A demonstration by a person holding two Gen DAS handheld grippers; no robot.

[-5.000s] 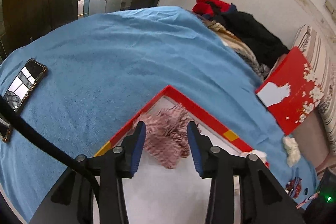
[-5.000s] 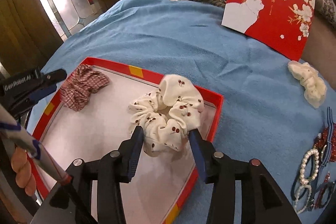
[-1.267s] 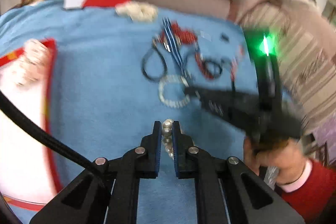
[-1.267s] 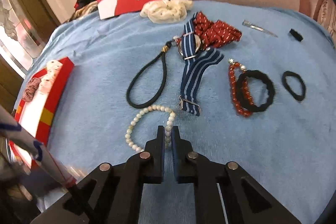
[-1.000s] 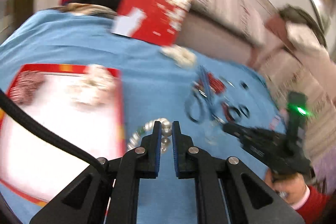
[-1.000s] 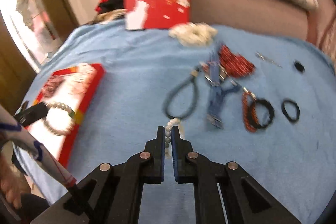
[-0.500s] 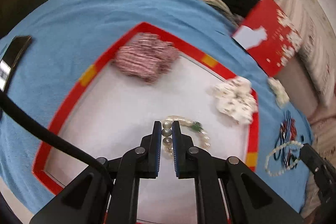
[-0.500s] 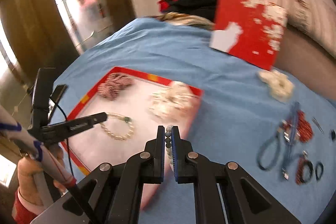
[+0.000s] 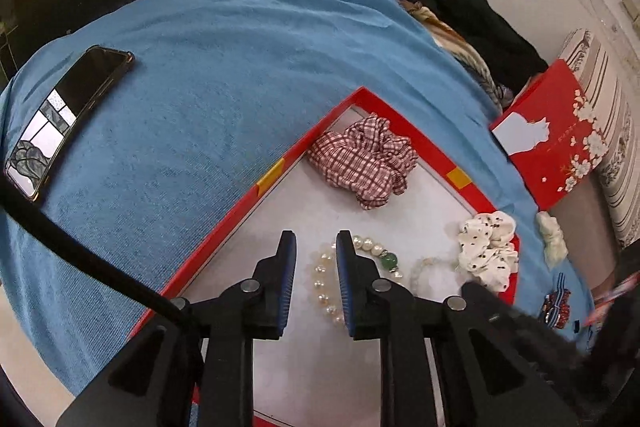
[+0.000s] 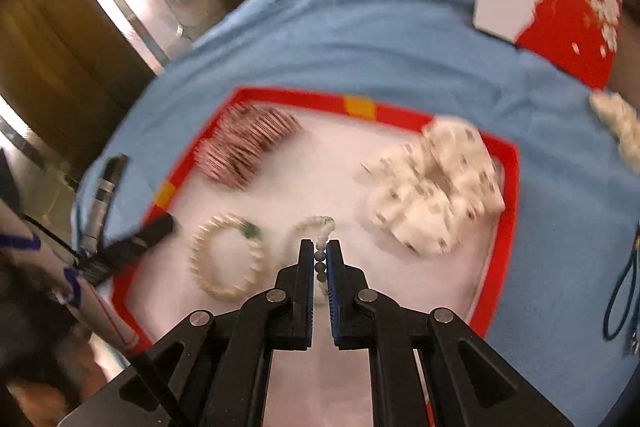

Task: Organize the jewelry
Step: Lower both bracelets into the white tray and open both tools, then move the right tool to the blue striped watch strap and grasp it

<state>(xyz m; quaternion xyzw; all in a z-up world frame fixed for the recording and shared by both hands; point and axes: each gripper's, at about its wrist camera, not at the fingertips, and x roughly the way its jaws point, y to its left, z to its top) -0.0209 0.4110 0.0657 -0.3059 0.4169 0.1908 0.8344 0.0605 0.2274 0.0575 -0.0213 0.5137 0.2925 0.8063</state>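
Red-rimmed tray (image 9: 280, 169), white floor, on a blue cloth (image 9: 224, 67) spread over the counter.

Contents of tray:
- Red-and-white checked scrunchie (image 9: 362, 159), far corner.
- White spotted scrunchie (image 9: 488, 251), against the right rim.
- Large pearl bracelet (image 9: 326, 281) with one green bead (image 9: 388, 261), lying flat on the tray floor.
- Small pearl bracelet (image 10: 318, 231), beside the large one, its far loop drooping toward the tray floor; whether it touches is unclear.

Left claw (image 9: 316, 283): jaws have just been opening and stand a little apart over the large pearl bracelet; the beads lie between the blue pads, which do not press on them.

Right claw (image 10: 319, 267): jaws nearly closed, pinching the bead string of the small pearl bracelet between the pads.

Outside the tray, on the cloth:
- Black phone (image 9: 68, 115), far left.
- Red box lid (image 9: 552, 143) with a white cat and blossoms, propped at the right.
- Cream scrunchie (image 9: 554, 237), just beyond the tray's right rim.
- Heap of dark and red clothing (image 9: 472, 15) at the far edge.
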